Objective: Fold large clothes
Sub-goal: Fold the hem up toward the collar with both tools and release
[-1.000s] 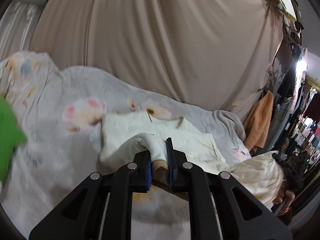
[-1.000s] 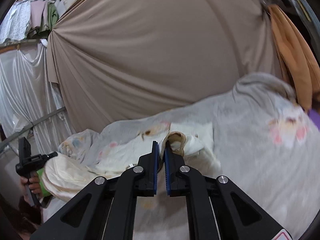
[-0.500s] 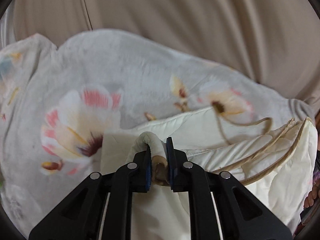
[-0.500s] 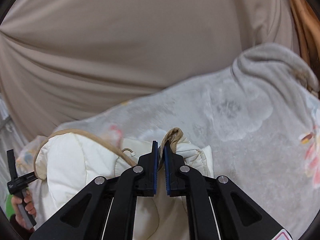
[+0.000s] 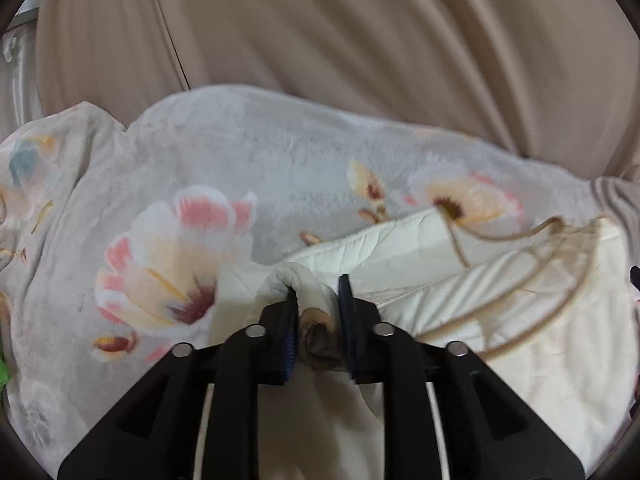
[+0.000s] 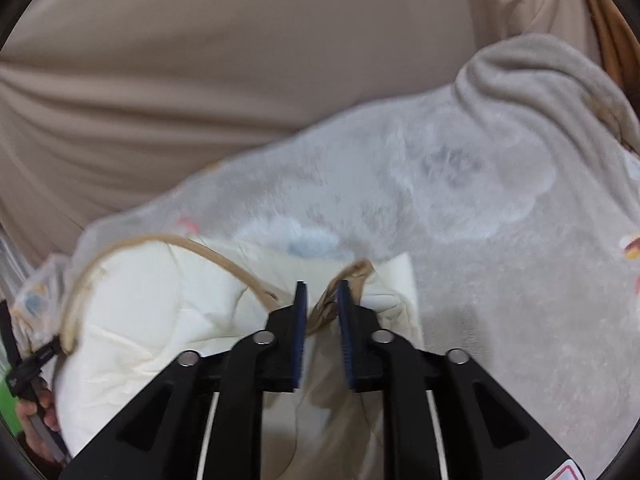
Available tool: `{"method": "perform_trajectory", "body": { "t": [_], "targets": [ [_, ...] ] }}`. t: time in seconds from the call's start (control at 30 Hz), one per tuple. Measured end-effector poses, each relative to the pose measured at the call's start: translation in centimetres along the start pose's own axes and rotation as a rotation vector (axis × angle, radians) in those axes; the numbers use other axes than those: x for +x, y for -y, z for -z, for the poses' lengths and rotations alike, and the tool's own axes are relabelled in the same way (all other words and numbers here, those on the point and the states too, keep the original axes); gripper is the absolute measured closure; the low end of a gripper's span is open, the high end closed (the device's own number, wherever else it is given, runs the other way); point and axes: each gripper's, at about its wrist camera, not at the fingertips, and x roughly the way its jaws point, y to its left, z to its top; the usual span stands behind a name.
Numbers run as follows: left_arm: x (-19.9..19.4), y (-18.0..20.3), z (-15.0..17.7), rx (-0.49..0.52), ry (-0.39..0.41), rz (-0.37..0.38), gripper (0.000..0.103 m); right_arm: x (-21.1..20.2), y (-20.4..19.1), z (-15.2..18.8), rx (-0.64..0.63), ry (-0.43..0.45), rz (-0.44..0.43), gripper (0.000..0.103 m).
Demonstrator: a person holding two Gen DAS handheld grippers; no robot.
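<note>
A cream quilted garment with tan trim [image 5: 520,320] lies folded over on a grey floral blanket [image 5: 248,160]. My left gripper [image 5: 318,300] has its jaws slightly parted, with a rolled cream corner of the garment between them. In the right wrist view the same garment [image 6: 160,320] lies low and left on the blanket [image 6: 460,184]. My right gripper [image 6: 322,300] has its jaws parted too, with the tan-edged corner [image 6: 352,276] loose between them.
A beige curtain [image 5: 360,40] hangs close behind the blanket, also in the right wrist view [image 6: 200,60]. The blanket bunches up at the far right [image 6: 540,72]. The person's hand on the other gripper's handle shows at the lower left [image 6: 28,392].
Both grippers moved forward and down over the blanket, carrying the garment's edge across. Both sets of jaws, shut on the corners before, have now parted.
</note>
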Motion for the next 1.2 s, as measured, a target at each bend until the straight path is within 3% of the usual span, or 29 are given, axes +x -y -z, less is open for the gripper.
{"method": "perform_trajectory", "body": {
  "t": [0.03, 0.1, 0.13, 0.17, 0.23, 0.3, 0.37, 0.47, 0.57, 0.6, 0.67, 0.73, 0.87, 0.9, 0.93, 1.0, 1.1, 1.2],
  "targets": [
    [-1.3, -0.4, -0.3, -0.007, 0.023, 0.031, 0.073, -1.9, 0.2, -0.1, 0.001, 0.044, -0.015, 0.050],
    [-4.4, -1.1, -0.7, -0.029, 0.066, 0.112, 0.058, -4.2, -0.1, -0.1, -0.025, 0.063, -0.047, 0.047],
    [-5.7, -1.3, -0.9, -0.040, 0.097, 0.121, 0.039, -5.0, -0.4, -0.1, -0.042, 0.060, -0.061, 0.047],
    [-7.2, -1.1, -0.9, -0.045, 0.147, 0.106, 0.028, -5.6, -1.1, 0.2, -0.065, 0.055, -0.074, 0.047],
    [-9.8, 0.4, -0.9, -0.013, 0.244, 0.094, 0.027, -5.7, -3.1, 0.9, -0.118, 0.024, -0.106, 0.049],
    [-11.0, 3.4, -0.9, 0.057, 0.256, 0.149, 0.026, -5.0, -5.8, 1.9, -0.177, -0.019, -0.141, 0.057],
    [-9.8, 7.1, -0.7, 0.138, 0.196, 0.207, 0.021, -3.2, -9.2, 3.3, -0.262, -0.076, -0.181, 0.071],
    [-4.7, 12.0, 0.1, 0.238, 0.052, 0.217, 0.022, 0.2, -14.3, 6.0, -0.408, -0.174, -0.222, 0.082],
    [1.4, 14.0, 1.1, 0.309, -0.038, 0.114, 0.026, 2.9, -16.5, 7.4, -0.551, -0.184, -0.142, 0.086],
    [3.0, 13.6, 1.2, 0.315, -0.045, 0.069, 0.026, 3.3, -16.1, 7.1, -0.551, -0.187, -0.139, 0.088],
    [4.6, 11.4, 0.7, 0.264, -0.051, 0.057, 0.026, 4.0, -13.7, 5.3, -0.493, -0.181, -0.112, 0.088],
    [5.2, 8.8, 0.1, 0.191, -0.059, 0.066, 0.020, 4.5, -10.6, 3.3, -0.426, -0.159, -0.044, 0.088],
    [5.9, 5.4, -0.3, 0.150, -0.038, -0.037, 0.020, 5.7, -2.6, 0.5, -0.216, -0.166, 0.080, 0.088],
    [6.2, 4.5, -0.3, 0.122, -0.045, -0.023, 0.020, 6.1, -1.0, 0.5, -0.167, -0.179, 0.081, 0.089],
    [6.6, 3.6, -0.3, 0.077, -0.062, 0.007, 0.020, 6.6, 0.4, 0.6, -0.110, -0.211, 0.055, 0.100],
    [7.1, 2.9, -0.2, 0.055, -0.078, 0.013, 0.019, 7.5, 1.6, 0.8, -0.052, -0.245, 0.026, 0.103],
    [7.1, 3.2, 0.0, 0.090, -0.072, -0.033, 0.019, 8.0, 0.3, 0.9, -0.118, -0.250, 0.082, 0.103],
    [7.3, 2.9, 0.1, 0.080, -0.083, -0.024, 0.018, 8.1, -0.4, 1.2, -0.164, -0.244, 0.130, 0.103]
  ]
}}
